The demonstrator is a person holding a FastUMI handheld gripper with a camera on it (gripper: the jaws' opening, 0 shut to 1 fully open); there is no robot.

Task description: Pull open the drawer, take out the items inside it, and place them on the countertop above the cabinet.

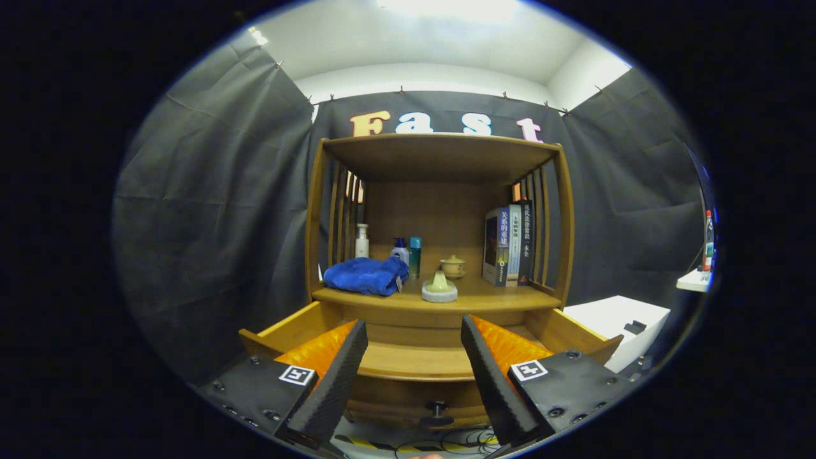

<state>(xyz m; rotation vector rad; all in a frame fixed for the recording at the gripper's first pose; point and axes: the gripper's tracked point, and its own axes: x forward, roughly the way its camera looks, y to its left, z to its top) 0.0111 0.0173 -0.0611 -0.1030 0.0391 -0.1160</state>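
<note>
Low in the frame, the hand-held gripper (414,376) has its two fingers spread wide apart with nothing held between them. They hang over the pulled-out wooden drawer (414,363), which fills the lower centre of the picture. The drawer's light brown side walls flare out to lower left and lower right, and its front panel runs between the fingers, with a small dark round knob (437,408) just below it. What I can see of the drawer's inside between the fingers is bare wood; the rest is hidden behind the fingers, so I cannot tell what lies there.

Above the drawer, at the centre of the frame, the tabletop (497,296) of the wooden cabinet carries several things under an open shelf top with slatted sides. A crumpled blue cloth (364,275) lies at centre left. Behind it stand a white pump bottle (362,241), a white bottle with a blue cap (400,250) and a slim teal bottle (415,255). Near the front edge in the middle sits a pale green cone-shaped piece on a round grey base (439,288), and just behind that a small cream lidded pot (453,266). A row of upright books (508,244) stands at centre right against the slats.

At the lower right of the frame, beside the cabinet, is a white box (615,319).
</note>
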